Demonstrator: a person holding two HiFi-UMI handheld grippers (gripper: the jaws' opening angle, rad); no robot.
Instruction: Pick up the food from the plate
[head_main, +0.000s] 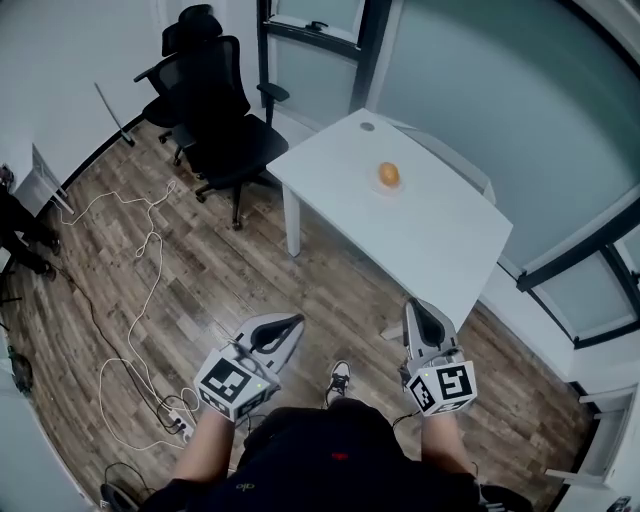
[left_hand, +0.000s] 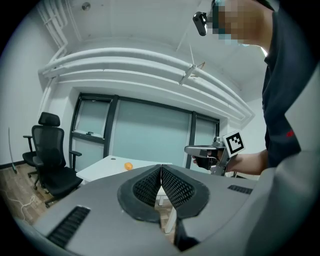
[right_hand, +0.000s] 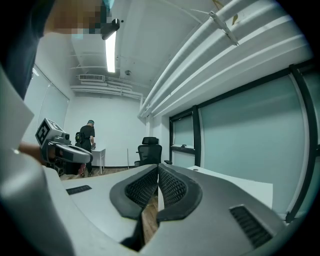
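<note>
Both tongs are clenched and empty: left gripper (head_main: 292, 322), right gripper (head_main: 414, 306). You're well apart from the table (head_main: 440, 235). Risk: if you arrive with jaws closed, you'll likely knock the round orange food (head_main: 389, 175) off the plate (head_main: 389, 192) and it rolls. The plate holds only that piece, toward the table's far corner.

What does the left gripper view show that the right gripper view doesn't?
Only the left gripper view shows the orange food sitting on the white table, and the right gripper off to the side. Only the right gripper view shows a person standing far off by the back wall, a lit ceiling light and the left gripper. Both show the black office chair, the table, the glass wall, and that view's own jaws shut together with nothing between them.
</note>
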